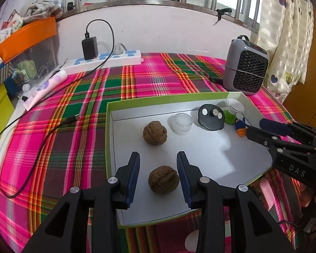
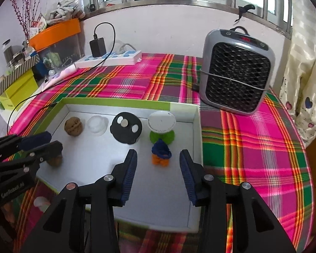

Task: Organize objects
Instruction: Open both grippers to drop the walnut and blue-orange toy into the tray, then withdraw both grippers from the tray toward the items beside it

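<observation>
— Bright plaid cloth on the table under the barred window, and on it a shallow white box lid with green edges. Everything being sorted seems to be in there.

— What's in it?

— Along the far side a walnut, a clear little cap, a black round lid and a green pot with a white top. A second walnut lies nearer, right between the fingers of the left gripper.

— Held?

— No. The jaws stand partly apart with a gap either side of the shell; the pads aren't pressing. The right gripper is likewise part open, and a small blue and orange figure stands just ahead of its tips, untouched.

— How would that walnut take a grip?

— Light, hard and round, I'd guess, so liable to roll or squirt out. Best pinched across its widest middle, where the ridged pads can bite. The figure looks light and tippy; take it low on the body.
</observation>
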The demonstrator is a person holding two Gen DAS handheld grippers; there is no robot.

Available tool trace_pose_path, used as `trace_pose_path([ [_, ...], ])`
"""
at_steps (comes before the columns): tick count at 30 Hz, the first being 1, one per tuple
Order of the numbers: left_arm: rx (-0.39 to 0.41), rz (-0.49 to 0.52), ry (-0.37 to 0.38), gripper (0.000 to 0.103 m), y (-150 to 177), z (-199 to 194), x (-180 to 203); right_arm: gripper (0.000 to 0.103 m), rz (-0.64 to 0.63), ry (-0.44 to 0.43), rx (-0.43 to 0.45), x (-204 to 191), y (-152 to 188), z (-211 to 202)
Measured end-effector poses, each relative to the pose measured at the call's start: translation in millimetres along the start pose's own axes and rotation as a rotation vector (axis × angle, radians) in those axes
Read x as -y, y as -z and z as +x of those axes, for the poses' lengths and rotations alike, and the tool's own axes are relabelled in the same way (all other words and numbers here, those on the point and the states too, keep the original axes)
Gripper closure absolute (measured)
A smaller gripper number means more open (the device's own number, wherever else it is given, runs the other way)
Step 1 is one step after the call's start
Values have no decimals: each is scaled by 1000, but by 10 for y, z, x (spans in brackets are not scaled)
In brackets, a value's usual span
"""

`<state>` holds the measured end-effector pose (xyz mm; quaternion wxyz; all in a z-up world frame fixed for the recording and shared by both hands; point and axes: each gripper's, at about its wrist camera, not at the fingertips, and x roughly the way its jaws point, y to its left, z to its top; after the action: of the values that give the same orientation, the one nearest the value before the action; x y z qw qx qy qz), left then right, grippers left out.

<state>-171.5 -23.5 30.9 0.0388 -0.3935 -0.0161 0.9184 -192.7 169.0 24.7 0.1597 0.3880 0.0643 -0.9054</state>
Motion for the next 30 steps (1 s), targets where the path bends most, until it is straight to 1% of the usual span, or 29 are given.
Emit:
trace_pose_path([
  [3,-2,1,1,68,2,-12,3,60,-1,22,-4,11,56,-44],
  [14,-4,-4,-4,68,40,-61,-10,60,-15,45,-21,-52,174,-164],
  [23,-3,-10,-4,68,85,-109,-25,60,38,36,-23,-33,257,-270],
  [30,-5,-11,-4,68,114,-131,-36,60,54,22,-29,-46,308,-332],
])
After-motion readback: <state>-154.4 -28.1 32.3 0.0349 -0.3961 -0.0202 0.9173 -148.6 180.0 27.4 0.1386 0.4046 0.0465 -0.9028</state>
